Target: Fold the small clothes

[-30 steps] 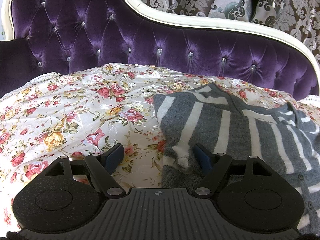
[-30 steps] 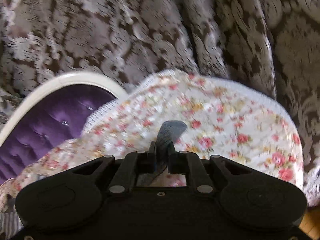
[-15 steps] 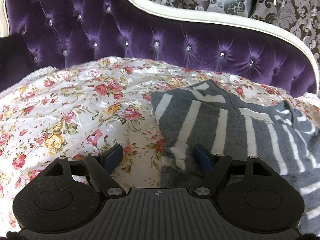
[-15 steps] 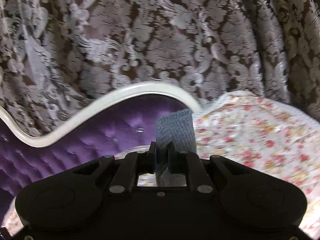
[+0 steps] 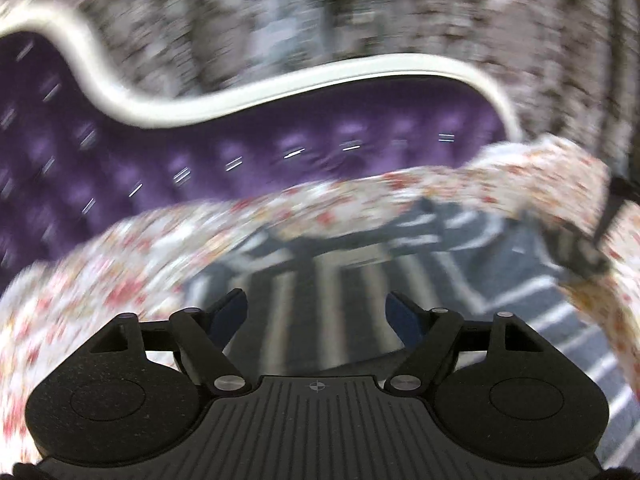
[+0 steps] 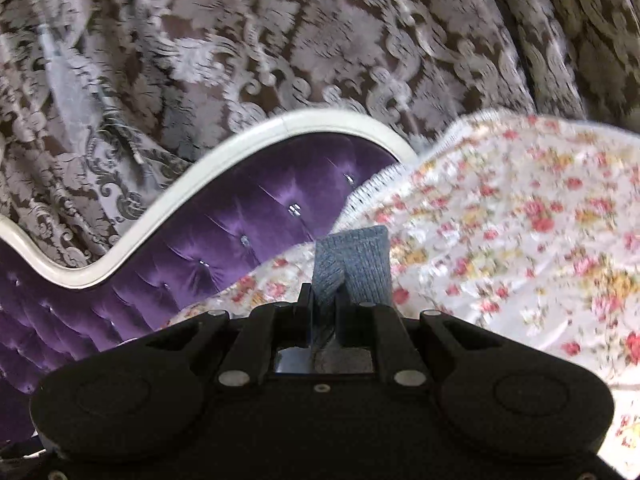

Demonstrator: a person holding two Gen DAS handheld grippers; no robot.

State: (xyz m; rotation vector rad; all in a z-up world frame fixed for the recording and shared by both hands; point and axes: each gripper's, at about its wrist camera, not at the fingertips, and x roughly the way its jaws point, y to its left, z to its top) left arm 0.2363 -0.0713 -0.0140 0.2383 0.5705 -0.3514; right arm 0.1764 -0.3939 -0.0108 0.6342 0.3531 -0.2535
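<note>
Damask curtains [image 6: 248, 40] in brown and silver fill the whole top of the right wrist view, hanging in heavy folds, and they streak across the top of the left wrist view too, badly blurred. Below them runs the purple tufted headboard [image 6: 224, 224] with its cream curved rim [image 6: 168, 208], sweeping from lower left up to the centre of the right view; in the left view it spans the middle band, its studs smeared into short bright dashes. Floral bedspread [image 6: 500, 240], white with red and yellow roses, takes the right half of the right view and arcs across the centre of the left one.

On that spread, lower centre and right of the left view, lies the grey striped garment [image 5: 360, 280], its pale stripes running up the frame, detail soft with blur. One part of it rises toward the far right edge, where a dark shape meets it; what that shape is cannot be made out.

Left gripper [image 5: 318, 312], bottom centre: jaws spread wide, blue pads well apart, nothing between them, poised over the striped cloth.

Right gripper [image 6: 325, 300], bottom centre: jaws pinched narrow on a grey knit fold [image 6: 354, 260] that stands up just past the fingertips.
</note>
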